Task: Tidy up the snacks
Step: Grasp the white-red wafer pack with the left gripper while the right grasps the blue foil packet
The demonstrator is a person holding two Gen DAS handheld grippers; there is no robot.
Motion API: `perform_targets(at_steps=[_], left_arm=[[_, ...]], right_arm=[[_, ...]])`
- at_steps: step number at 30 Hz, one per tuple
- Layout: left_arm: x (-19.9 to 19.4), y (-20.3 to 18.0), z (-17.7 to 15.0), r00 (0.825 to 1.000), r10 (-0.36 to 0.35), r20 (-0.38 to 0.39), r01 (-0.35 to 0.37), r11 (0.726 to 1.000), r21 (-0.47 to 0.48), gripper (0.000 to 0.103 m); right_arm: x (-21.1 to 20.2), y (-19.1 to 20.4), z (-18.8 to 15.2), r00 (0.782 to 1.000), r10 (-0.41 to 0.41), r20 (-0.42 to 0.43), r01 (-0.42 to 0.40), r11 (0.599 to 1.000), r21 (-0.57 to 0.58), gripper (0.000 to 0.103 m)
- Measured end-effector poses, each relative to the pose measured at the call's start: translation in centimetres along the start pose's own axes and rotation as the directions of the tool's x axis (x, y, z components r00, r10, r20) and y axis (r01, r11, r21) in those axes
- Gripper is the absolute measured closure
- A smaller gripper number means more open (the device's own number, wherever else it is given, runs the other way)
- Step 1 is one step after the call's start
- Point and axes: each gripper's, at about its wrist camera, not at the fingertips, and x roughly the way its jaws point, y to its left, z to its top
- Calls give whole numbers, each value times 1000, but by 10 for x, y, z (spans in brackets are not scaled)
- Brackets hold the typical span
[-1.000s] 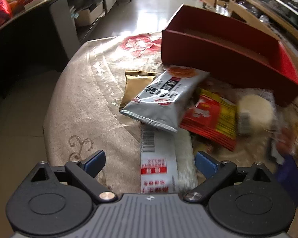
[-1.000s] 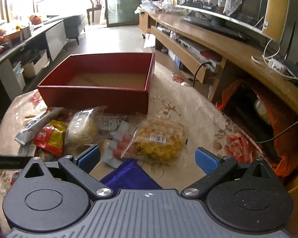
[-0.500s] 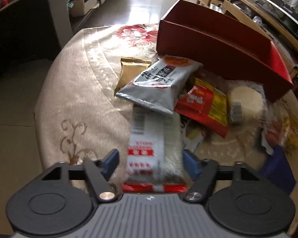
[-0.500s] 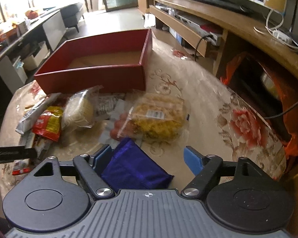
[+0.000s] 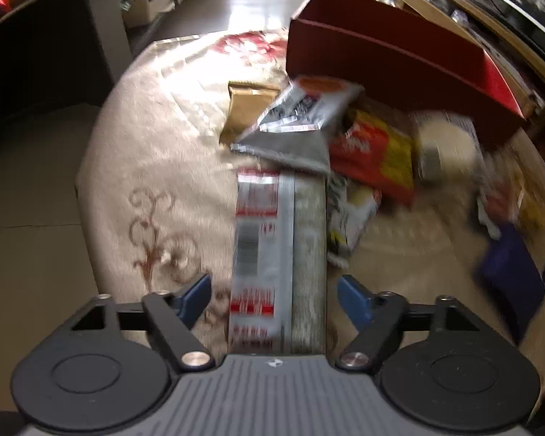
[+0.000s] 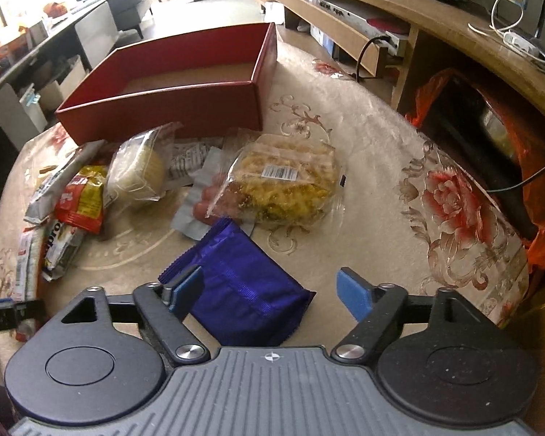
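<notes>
Snack packets lie in a heap on the round table in front of an empty red box [image 5: 399,54] [image 6: 185,83]. My left gripper [image 5: 274,296] is open, its blue fingers on either side of a long white and red packet [image 5: 272,254] without touching it. A silver packet [image 5: 298,123] lies on the long packet's far end. My right gripper [image 6: 272,289] is open over a purple packet [image 6: 243,287], which lies between its fingers against the left one.
A red and yellow packet [image 5: 374,152], a round bun in clear wrap [image 6: 138,170], a yellow noodle cake [image 6: 283,185], sausages [image 6: 203,203] and a gold packet [image 5: 247,109] lie on the table. A TV bench [image 6: 418,18] stands on the right. The table edge [image 5: 87,196] drops off at left.
The left gripper's fingers have spread wider around the long packet, after narrowing half a second ago. The right gripper has come down and forward over the purple packet.
</notes>
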Motion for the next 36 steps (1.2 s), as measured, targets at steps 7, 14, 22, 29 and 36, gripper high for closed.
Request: perform_targets(at_steps=[7,14,22,29,36], left_arm=[[14,-15,-1,999,39,-4,-39,997,59,32],[7,-1,-3,1000,-30,-8,30,999,16,48],[6,4,-5,998,-58,-15,58,998,32,48],[11,-4,-3,998,-60,-23,61,997,54,31],[12,2,0,998,-55,-9,55,998,22,26]], right_arm=[[7,0,2,1000,26,-17,-25,999,36,13],[8,10,3,1000,12,-26,-14,999,-48,13],[37,63,-4,997,-12,-78,-29,864,-503,13],[65,40,7,977,92,-191,-161,907,-388,0],[60,44,-1,984,68,-167,-128,914,-385,1]])
